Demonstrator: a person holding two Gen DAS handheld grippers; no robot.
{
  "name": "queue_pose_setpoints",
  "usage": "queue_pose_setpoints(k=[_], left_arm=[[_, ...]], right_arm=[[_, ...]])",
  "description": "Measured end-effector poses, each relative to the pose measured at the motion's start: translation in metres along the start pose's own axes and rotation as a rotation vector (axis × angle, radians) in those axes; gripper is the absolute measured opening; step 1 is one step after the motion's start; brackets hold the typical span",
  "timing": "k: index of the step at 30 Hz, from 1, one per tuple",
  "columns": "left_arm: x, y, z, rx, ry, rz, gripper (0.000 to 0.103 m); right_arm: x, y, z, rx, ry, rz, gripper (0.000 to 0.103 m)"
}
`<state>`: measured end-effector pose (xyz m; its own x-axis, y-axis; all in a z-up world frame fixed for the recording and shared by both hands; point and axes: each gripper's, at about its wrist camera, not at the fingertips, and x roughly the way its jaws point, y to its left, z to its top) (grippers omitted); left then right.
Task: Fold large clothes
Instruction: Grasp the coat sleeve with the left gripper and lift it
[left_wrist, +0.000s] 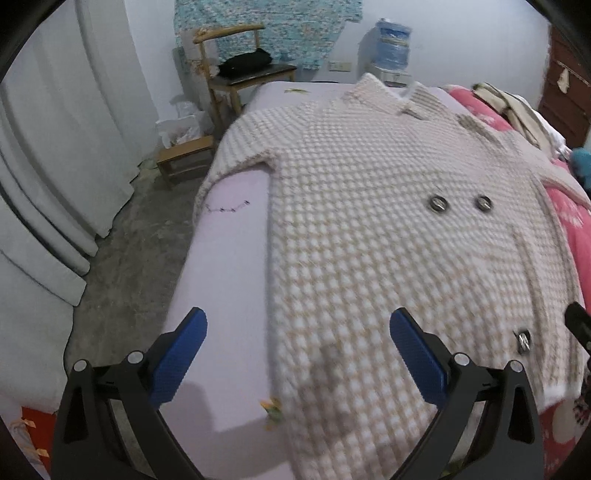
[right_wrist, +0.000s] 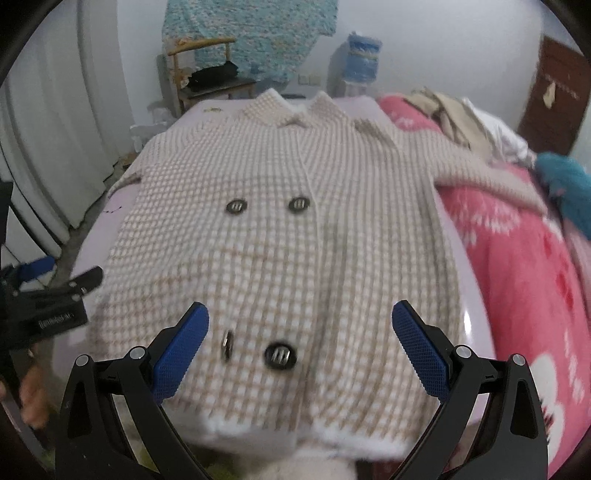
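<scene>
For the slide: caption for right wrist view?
Open right gripper above hem of checked coat spread buttoned on lilac bed.

coat (right_wrist: 280, 236): beige and white small check, white fuzzy trim along the near hem
coat buttons (right_wrist: 235, 206): dark rims, silvery centres (four show in the right wrist view)
bed sheet (left_wrist: 229, 258): pale lilac, plain
blanket (right_wrist: 517, 266): pink-red with white shapes, right of the coat
gripper pads (left_wrist: 177, 363): blue, dotted texture, on black arms
hanging cloth (left_wrist: 266, 26): turquoise and white speckle, far wall
chair (left_wrist: 236, 70): light wood, black seat
door (left_wrist: 565, 81): dark red-brown, far right
</scene>
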<state>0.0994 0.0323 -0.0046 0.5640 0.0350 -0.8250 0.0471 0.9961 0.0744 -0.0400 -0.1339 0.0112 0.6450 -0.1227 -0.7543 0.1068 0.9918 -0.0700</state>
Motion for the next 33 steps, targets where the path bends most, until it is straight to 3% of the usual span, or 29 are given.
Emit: queue_pose_setpoints(k=[3,9,16,18,20,25,29,33], left_arm=[[0.008,0.012,0.013,-0.025,-0.025,-0.006,0.098],[0.02,0.055,0.038,-0.16,-0.104,-0.214,0.098],[0.042,0.101,0.078,-0.272,-0.118,-0.192,0.098],[0.059,0.12,0.086,-0.349,-0.09,-0.196,0.098],[0.085,0.147,0.088,-0.487,-0.033,-0.222,0.098],[0.157,0.207,0.077,-0.841,0.128,-0.448,0.097],[0.198,0.227,0.066,-0.958,0.21,-0.563,0.097],[0.243,0.238,0.046,-1.137,0.318,-0.731,0.097]], right_arm=[[0.01,0.0,0.011,-0.017,-0.005,0.02,0.095],[0.033,-0.005,0.033,-0.004,-0.018,0.071,0.095],[0.06,0.003,0.071,-0.005,-0.017,0.171,0.095],[0.067,0.011,0.079,-0.015,-0.01,0.192,0.095],[0.073,0.02,0.085,-0.034,-0.012,0.204,0.095],[0.085,0.039,0.09,-0.066,0.002,0.214,0.095],[0.101,0.048,0.092,-0.081,0.041,0.215,0.095],[0.113,0.057,0.094,-0.086,0.073,0.212,0.095]])
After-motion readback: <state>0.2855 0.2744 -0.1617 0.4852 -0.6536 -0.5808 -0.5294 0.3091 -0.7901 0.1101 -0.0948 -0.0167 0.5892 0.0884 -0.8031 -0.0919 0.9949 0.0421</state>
